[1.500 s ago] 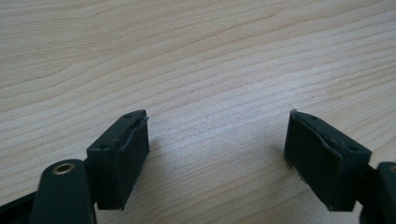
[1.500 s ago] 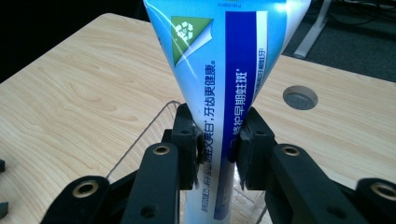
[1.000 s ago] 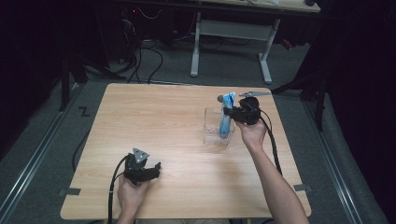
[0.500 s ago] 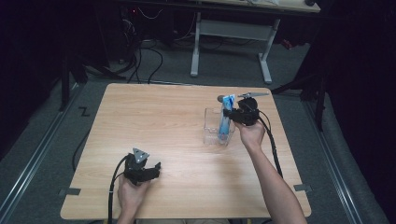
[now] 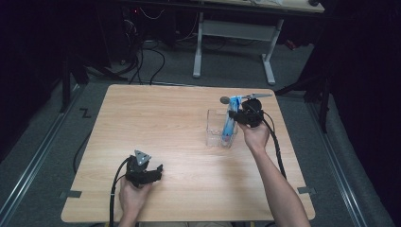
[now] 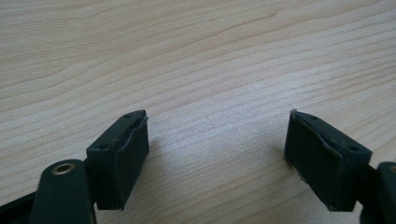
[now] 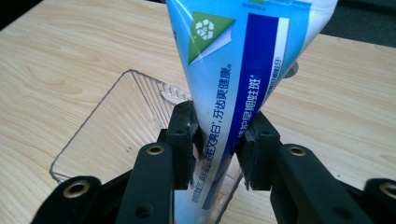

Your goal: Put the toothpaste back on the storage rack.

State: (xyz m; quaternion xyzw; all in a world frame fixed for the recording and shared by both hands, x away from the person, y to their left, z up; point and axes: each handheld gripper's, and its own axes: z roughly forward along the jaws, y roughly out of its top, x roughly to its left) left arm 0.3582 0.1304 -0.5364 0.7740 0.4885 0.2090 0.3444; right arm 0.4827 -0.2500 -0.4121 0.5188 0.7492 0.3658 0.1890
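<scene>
1. Release is the change. The jaws of the right gripper (image 7: 217, 135) have just been opening a little, with the toothpaste tube (image 7: 233, 70) between them. Against the high views from a moment ago, neither the tube nor the right hand has shifted. Only the grip has loosened.

2. The tube stands nearly upright, leaning slightly, with its lower end inside the clear plastic container (image 7: 107, 121). The container sits on the right half of the table (image 5: 156, 118), on the far side of its middle. I judge that the placing is almost done: the tube is where it belongs, and what is left is to let go fully and pull the gripper back without tipping the tube or dragging the light container.

3. In the right gripper view the jaws are parted only about as wide as the flattened tube. Both pads lie against its printed sides just above the container's rim, so it looks like a light pinch, not a clear gap. Whether they bear any weight I cannot tell. The gripper touches nothing else that I can see, though its jaws are close to the container's wall.

4. The left gripper (image 6: 217, 149) rests low at the near left of the table, well apart from the container. Its jaws are spread wide over bare wood, with nothing between them.
</scene>
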